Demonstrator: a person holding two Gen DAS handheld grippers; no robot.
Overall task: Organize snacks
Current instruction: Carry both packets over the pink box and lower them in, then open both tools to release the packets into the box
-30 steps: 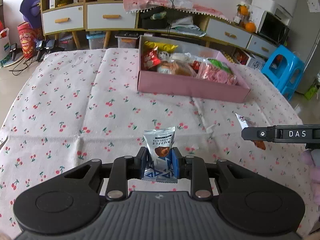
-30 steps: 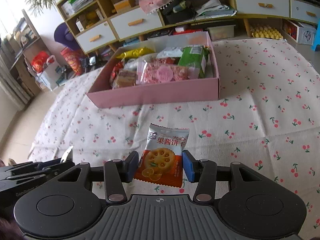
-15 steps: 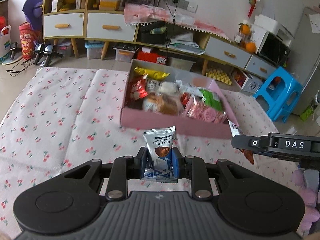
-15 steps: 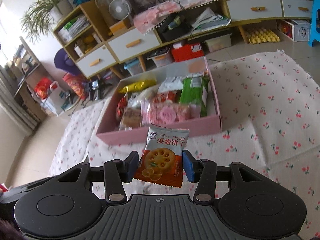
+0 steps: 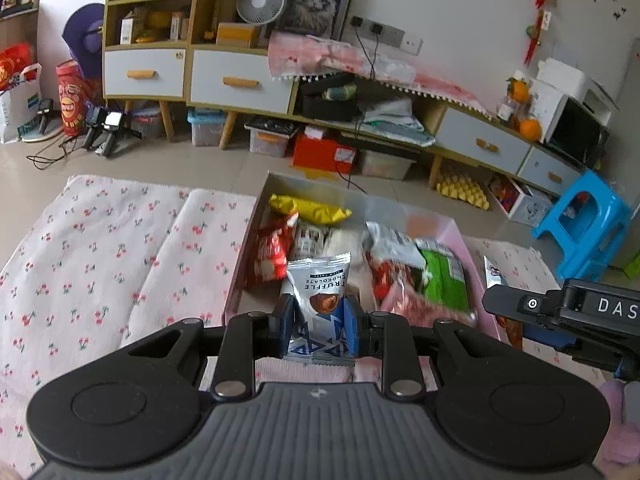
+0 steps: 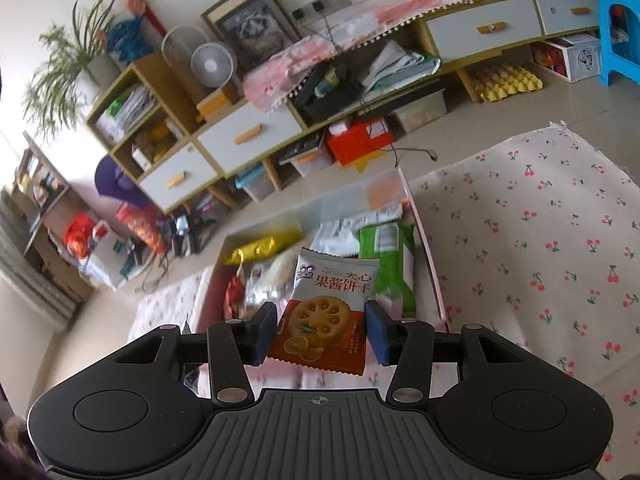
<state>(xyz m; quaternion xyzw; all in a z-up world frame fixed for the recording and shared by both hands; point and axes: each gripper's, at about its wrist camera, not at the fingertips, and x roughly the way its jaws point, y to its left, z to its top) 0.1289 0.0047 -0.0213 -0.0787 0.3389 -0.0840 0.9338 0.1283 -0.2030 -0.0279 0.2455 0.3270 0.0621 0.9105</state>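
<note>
Snacks are filling the pink box (image 5: 476,264) ahead of me in the left wrist view, and my left tongs (image 5: 319,326) are pinching a silver-and-blue truffle chocolate packet (image 5: 320,304) between narrowly set blue pads, holding it upright over the box's near edge. Yellow, red and green packets are lying inside. The box is sitting on a white cherry-print cloth (image 5: 100,264) covering the tabletop. Beyond, a long cabinet (image 5: 240,80) with white drawers is running along the wall, with a small fan (image 5: 260,2) on top and a blue stool (image 5: 584,224) standing on the tiled floor at the right. My other tool is poking in from the right edge.

Seen from the right wrist, my right tongs (image 6: 320,330) are gripping an orange biscuit packet (image 6: 324,320), its sides pressed by both pads, above the same box (image 6: 430,264). The cloth (image 6: 540,248) is spreading to the right, and a potted plant (image 6: 72,60) is standing on the shelf unit.
</note>
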